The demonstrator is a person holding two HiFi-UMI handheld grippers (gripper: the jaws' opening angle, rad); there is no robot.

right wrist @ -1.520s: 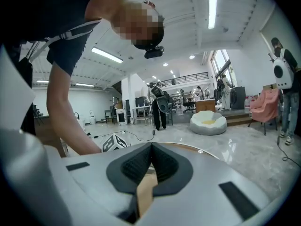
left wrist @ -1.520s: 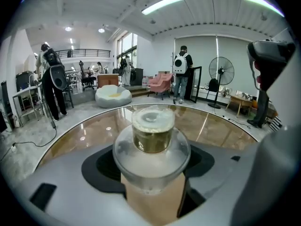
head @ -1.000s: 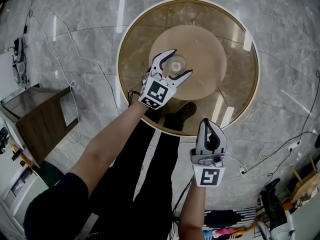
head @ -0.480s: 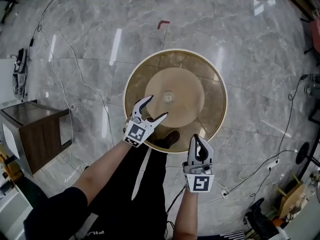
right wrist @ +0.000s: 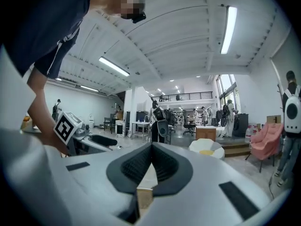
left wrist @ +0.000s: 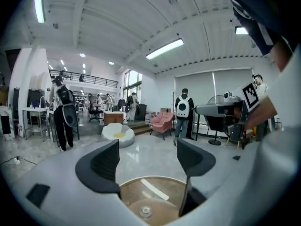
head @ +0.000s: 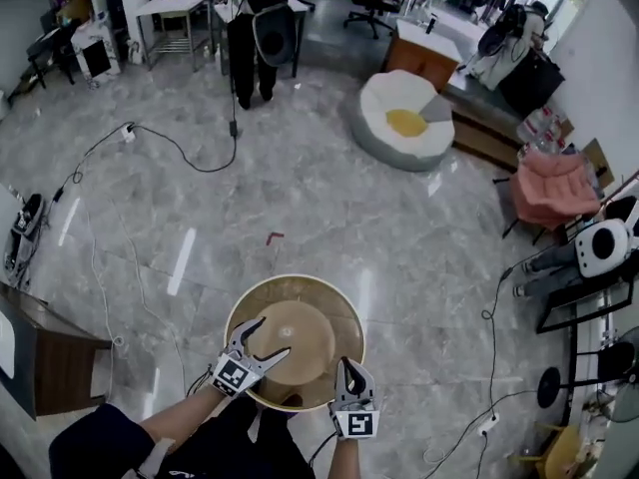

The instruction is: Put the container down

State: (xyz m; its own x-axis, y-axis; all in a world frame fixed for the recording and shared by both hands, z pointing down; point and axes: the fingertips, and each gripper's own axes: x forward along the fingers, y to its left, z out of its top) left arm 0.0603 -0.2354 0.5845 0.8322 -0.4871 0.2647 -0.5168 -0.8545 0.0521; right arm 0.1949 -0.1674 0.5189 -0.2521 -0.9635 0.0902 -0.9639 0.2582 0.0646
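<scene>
A round glass-topped table (head: 339,312) with a tan wooden base stands on the marble floor at the bottom of the head view. The container (left wrist: 145,212), a small clear round thing, sits on the table's middle, below and ahead of my left gripper (left wrist: 148,159); it is too small to make out in the head view. My left gripper (head: 276,334) hangs open over the table's near left part with nothing between its fingers. At the table's near rim, my right gripper (head: 348,365) (right wrist: 151,149) is shut and holds nothing.
A dark wooden cabinet (head: 45,362) stands left of the table. Cables (head: 170,143) trail over the floor. Farther off are a white beanbag (head: 404,118), a pink armchair (head: 549,188), desks, and a person (head: 255,28) standing at the back.
The head view has swung up from steeply down, so the table now looks small and low. Both grippers sit nearer the table's near rim; the left stays open, off the container.
</scene>
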